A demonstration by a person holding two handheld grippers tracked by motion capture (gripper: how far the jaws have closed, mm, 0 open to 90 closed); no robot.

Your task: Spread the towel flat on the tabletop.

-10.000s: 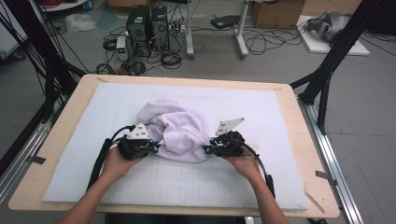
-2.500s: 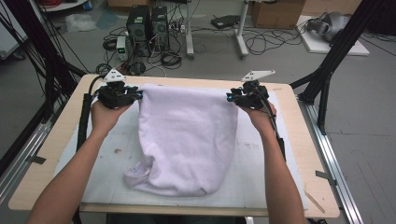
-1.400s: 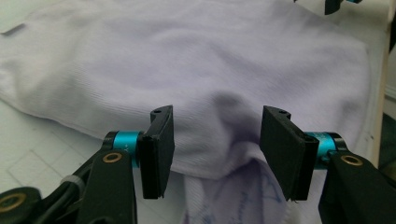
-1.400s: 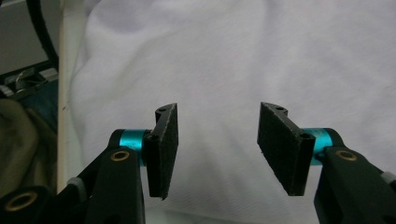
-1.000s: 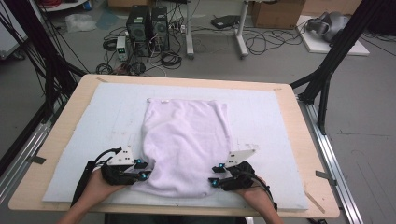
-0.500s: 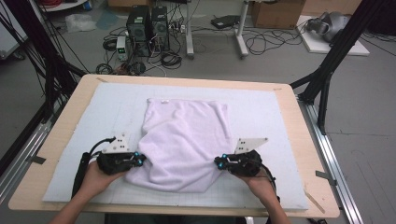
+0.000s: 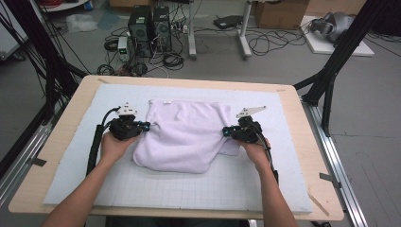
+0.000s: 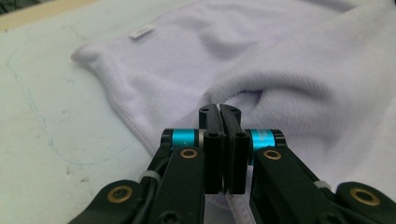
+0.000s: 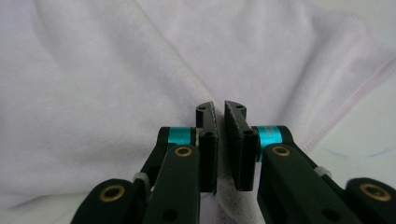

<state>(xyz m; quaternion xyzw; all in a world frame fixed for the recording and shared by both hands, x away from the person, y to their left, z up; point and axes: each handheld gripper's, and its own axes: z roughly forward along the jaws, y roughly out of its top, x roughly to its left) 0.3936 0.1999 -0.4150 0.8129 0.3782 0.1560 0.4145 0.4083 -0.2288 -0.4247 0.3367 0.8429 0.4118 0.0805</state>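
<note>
Both pairs of jaws are closed on cloth: the left gripper (image 7: 142,126) has just been closing, and in the left gripper view its jaws stand pressed together with a thin edge of the lavender towel (image 7: 187,135) pinched between them; the right gripper (image 7: 229,132) has also just been closing, and in the right gripper view a narrow slit stays between its jaws, where a fold of the same towel is caught. Each hand holds one side of the near edge, left hand (image 7: 113,144) at the left side and right hand (image 7: 253,147) at the right, so that the cloth can be carried evenly and does not twist. To my judgement the work in hand is a fold, the near half being brought over the far half. The towel lies in the middle of the pale gridded mat (image 7: 198,189), which covers the wooden worktop (image 7: 326,208); its near part is bulged and rounded, not flat, because it is lifted by the two grips. Farther away, the far edge rests flat on the mat, with a small white label (image 8: 141,32) near the corner. Beyond the worktop, on the floor, stand two computer towers (image 7: 150,26) among many cables.
</note>
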